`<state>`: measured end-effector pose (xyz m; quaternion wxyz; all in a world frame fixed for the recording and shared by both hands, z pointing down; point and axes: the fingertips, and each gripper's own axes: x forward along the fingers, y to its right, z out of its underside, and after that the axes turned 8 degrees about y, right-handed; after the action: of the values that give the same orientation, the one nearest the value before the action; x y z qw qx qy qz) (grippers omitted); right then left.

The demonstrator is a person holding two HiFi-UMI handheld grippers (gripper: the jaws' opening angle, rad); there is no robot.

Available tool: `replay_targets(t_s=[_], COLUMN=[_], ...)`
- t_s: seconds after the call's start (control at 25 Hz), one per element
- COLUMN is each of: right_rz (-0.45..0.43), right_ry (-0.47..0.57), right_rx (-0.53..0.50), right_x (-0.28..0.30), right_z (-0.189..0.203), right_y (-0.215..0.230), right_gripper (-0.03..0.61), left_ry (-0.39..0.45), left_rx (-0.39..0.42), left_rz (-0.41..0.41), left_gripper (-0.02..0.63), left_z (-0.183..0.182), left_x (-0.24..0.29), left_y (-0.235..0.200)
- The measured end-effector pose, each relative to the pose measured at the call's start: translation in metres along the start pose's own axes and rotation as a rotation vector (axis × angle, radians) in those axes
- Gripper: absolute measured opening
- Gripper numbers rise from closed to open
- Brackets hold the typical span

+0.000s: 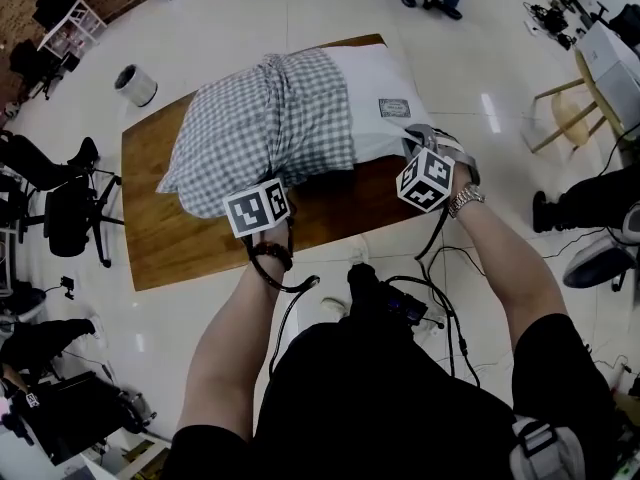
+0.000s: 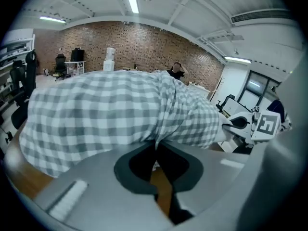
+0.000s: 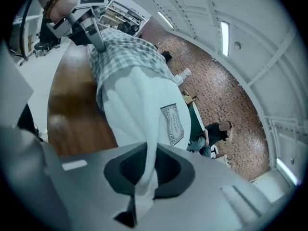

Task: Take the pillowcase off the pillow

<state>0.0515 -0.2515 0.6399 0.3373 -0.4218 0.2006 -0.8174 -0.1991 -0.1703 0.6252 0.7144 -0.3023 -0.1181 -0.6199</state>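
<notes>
Left tongs (image 2: 156, 147): closed on a pinch of the checked pillowcase (image 1: 262, 128) at its near edge.
Right tongs (image 3: 143, 174): clamped on a fold of the white pillow (image 1: 378, 90) at its bare end, close to the printed label (image 1: 394, 108).
Pillowcase: not yet off. It covered the pillow's left part and was rucked into a ridge at the middle, and the whole bundle lay across the wooden surface (image 1: 160, 238).
Handling: we judged both pieces light and soft. The thin cloth would stretch and gather rather than slide cleanly, and the filling would squash under any grip.
Hold: we thought the case was best taken by its open hem or the bunched ridge, with the pillow held at its exposed corner so the two could be pulled apart.
Risk: a shallow pinch might slip – or catch the pillow's own cover along with the case.
</notes>
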Motion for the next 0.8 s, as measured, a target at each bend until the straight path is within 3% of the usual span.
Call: replay_targets(t_s=[0.36,0.8], right_rz=[0.034,0.013], right_ry=[-0.044,-0.081], right_rx=[0.051,0.119], right_x=[-0.015,-0.029], right_z=[0.008,0.012], right_y=[0.007,-0.020], right_gripper=[0.017,0.023], left_ry=[0.049,0.033], left_rx=[-0.076,-0.057], left_rz=[-0.127,-0.142], left_gripper=[0.011,0.011], left_z=[-0.010,0.004], left_x=[-0.046,-0.069], left_y=[-0.092,-0.127])
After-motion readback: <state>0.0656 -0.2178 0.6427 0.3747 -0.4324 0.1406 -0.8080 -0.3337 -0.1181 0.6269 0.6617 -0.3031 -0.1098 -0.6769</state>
